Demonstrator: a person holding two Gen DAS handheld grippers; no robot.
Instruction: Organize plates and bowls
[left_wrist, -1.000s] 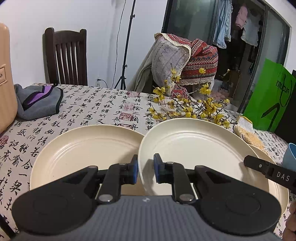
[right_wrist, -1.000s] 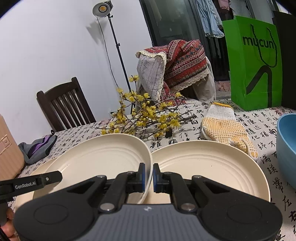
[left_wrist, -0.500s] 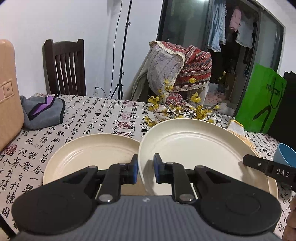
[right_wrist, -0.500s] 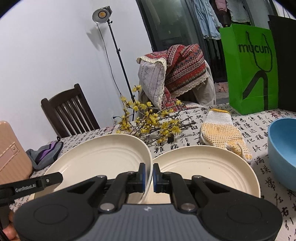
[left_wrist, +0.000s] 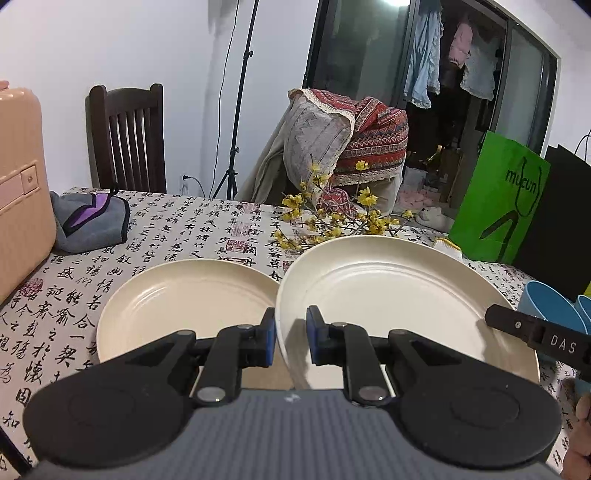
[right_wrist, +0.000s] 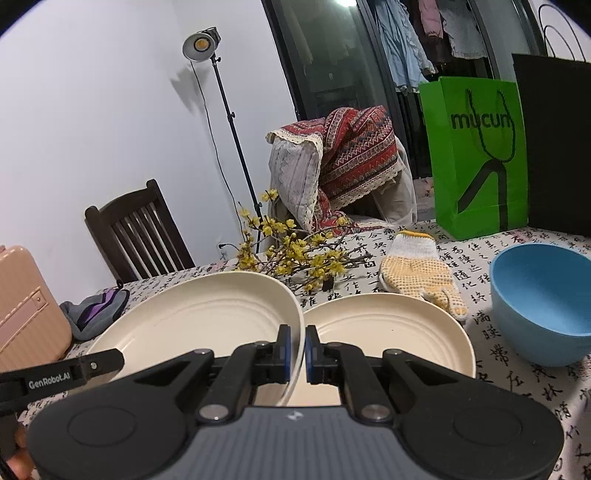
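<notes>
I had lifted the plate (left_wrist: 399, 295) higher off the worktop (left_wrist: 177, 229) than a second before, my left tool (left_wrist: 290, 332) and right tool (right_wrist: 295, 350) each pinching its rim. Stacking onto either resting plate looked next.

Quick tally: 3 cream round ribbed plates (left_wrist: 184, 306) (left_wrist: 388, 295) (right_wrist: 399, 332), 2 blue round bowls (left_wrist: 546, 306) (left_wrist: 584, 304), 1 yellow-dotted knit glove (right_wrist: 417, 273), 1 green paper bag (right_wrist: 476, 155), 1 pink hard suitcase (left_wrist: 22, 184).
</notes>
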